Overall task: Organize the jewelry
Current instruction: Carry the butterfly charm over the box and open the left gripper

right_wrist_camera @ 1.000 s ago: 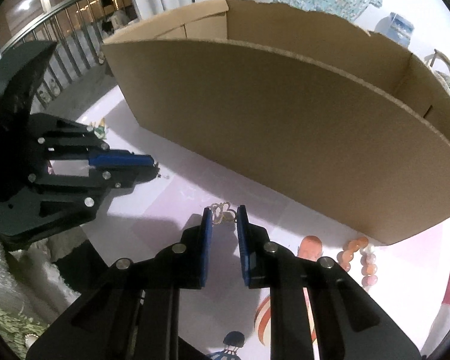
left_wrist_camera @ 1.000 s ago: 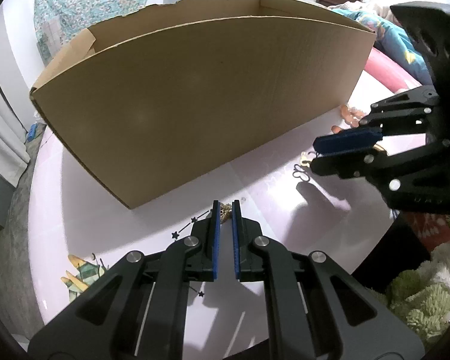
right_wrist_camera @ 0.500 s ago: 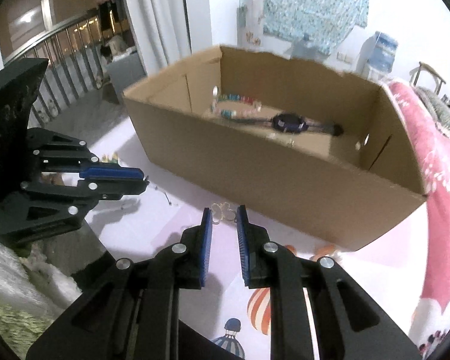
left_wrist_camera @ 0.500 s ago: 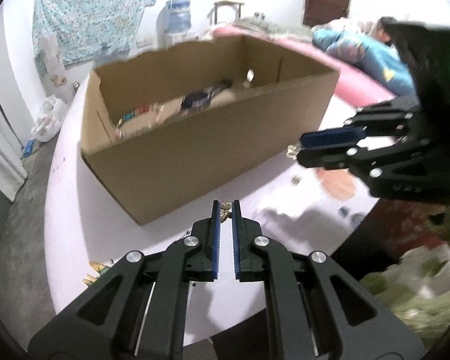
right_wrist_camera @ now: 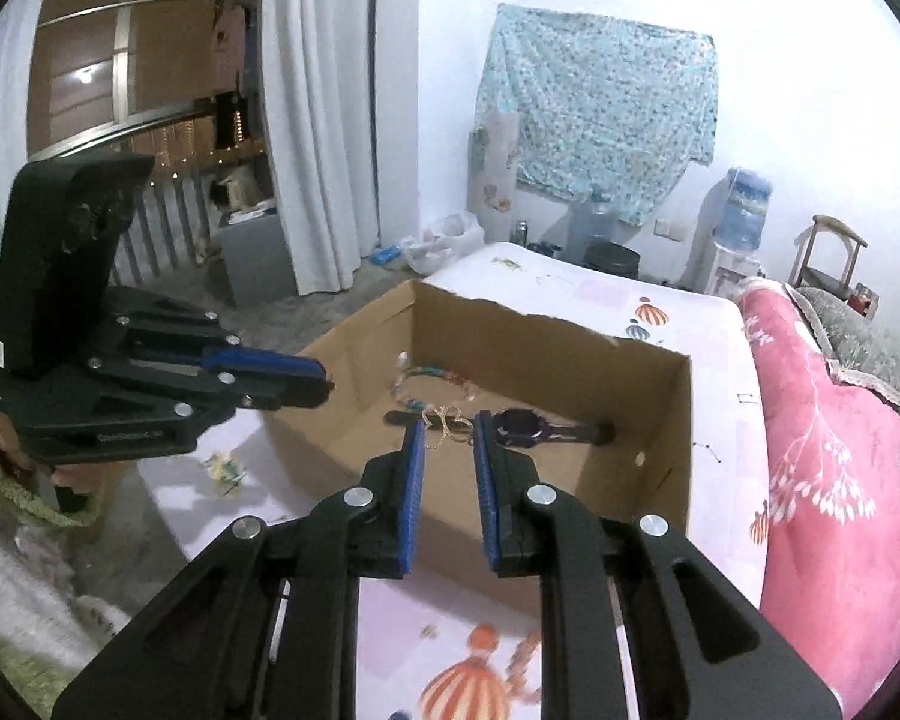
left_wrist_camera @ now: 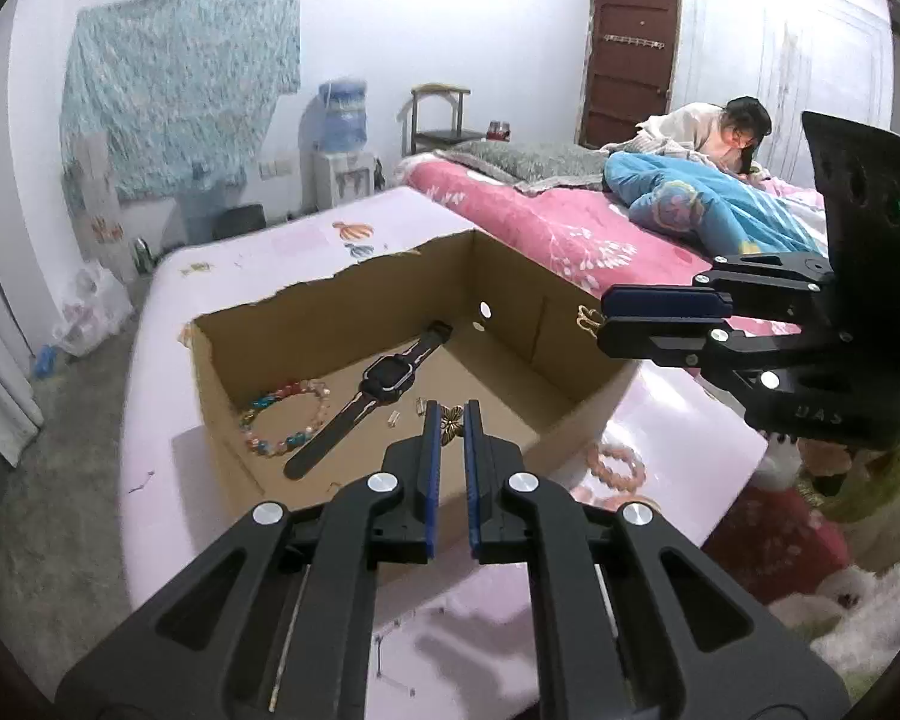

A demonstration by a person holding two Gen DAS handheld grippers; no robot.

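Note:
An open cardboard box (left_wrist_camera: pixel 330 294) stands on the pink table and holds a dark watch (left_wrist_camera: pixel 384 384) and a coloured bead bracelet (left_wrist_camera: pixel 282 414). My left gripper (left_wrist_camera: pixel 448 414) hangs above the box's near side, shut on a small bronze butterfly piece (left_wrist_camera: pixel 450 427). To the right my right gripper (left_wrist_camera: pixel 603 315) hovers over the box's right end with a gold piece (left_wrist_camera: pixel 588 318) at its tips. In the right wrist view the right gripper (right_wrist_camera: pixel 447 429) is shut on a gold wire butterfly piece (right_wrist_camera: pixel 447 423) above the box (right_wrist_camera: pixel 681 420), with the left gripper (right_wrist_camera: pixel 327 381) at its left.
A peach bead bracelet (left_wrist_camera: pixel 618 462) lies on the table (left_wrist_camera: pixel 150 420) outside the box's right end. Small bits (right_wrist_camera: pixel 225 468) lie by the left end. A pink bed (left_wrist_camera: pixel 558 228) with a person (left_wrist_camera: pixel 708 132) on it runs along the far right.
Both grippers have risen with their pieces from the tabletop in front of the box. They now look down over its near wall into the inside.

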